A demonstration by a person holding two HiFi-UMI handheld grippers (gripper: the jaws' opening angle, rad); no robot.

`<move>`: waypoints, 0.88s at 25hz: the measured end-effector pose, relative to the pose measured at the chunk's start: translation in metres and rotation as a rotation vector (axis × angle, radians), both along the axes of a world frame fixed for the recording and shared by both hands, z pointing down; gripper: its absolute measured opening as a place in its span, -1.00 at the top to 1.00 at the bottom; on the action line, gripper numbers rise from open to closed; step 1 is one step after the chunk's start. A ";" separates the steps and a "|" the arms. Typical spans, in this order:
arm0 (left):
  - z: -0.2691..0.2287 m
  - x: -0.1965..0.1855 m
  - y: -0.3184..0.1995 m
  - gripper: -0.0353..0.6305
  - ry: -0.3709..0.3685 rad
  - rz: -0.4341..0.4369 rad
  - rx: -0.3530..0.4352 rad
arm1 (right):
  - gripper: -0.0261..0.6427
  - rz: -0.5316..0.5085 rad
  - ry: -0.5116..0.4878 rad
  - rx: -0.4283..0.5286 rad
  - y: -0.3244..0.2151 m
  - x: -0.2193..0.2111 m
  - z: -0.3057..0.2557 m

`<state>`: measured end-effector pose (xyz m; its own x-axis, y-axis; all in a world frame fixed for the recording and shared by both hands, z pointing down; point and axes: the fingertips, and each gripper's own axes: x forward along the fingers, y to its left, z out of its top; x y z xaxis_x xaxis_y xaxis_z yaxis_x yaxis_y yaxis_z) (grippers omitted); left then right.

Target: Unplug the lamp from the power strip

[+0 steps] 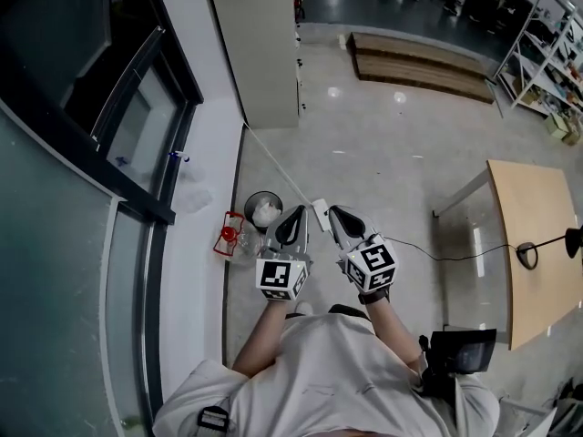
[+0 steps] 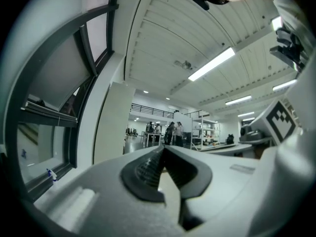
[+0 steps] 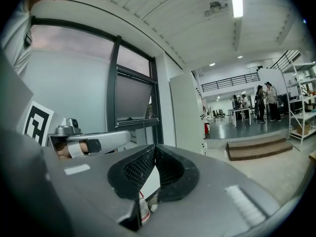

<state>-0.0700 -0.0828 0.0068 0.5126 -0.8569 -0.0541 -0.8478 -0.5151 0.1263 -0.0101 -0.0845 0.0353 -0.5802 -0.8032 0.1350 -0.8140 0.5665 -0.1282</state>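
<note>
In the head view a white power strip [image 1: 320, 212] lies on the pale floor, far below my two grippers and showing between their tips. Its white lead [image 1: 273, 157] runs up-left to the wall. A thin black cord [image 1: 437, 257] trails from it to the black lamp [image 1: 527, 255] on the wooden table [image 1: 528, 208] at the right. My left gripper [image 1: 293, 222] [image 2: 162, 149] and right gripper [image 1: 342, 218] [image 3: 154, 149] are held side by side at chest height, pointing level. Both are shut with nothing between the pads.
A black bin [image 1: 263, 209] with white waste and a red object [image 1: 228, 235] stand by the window wall at the left. A white cabinet [image 1: 260, 44] stands ahead, with a low wooden step [image 1: 424, 62] beyond. A black chair [image 1: 462, 351] is beside me at the right.
</note>
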 end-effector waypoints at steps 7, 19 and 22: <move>0.036 -0.008 -0.031 0.89 0.036 0.038 -0.078 | 0.90 -0.002 0.034 -0.069 -0.015 -0.012 0.042; 0.182 0.026 -0.110 0.89 -0.070 0.013 -0.244 | 0.90 -0.094 0.124 -0.176 -0.102 0.024 0.173; 0.241 0.043 -0.128 0.89 -0.078 0.012 -0.289 | 0.90 -0.099 0.147 -0.226 -0.119 0.046 0.234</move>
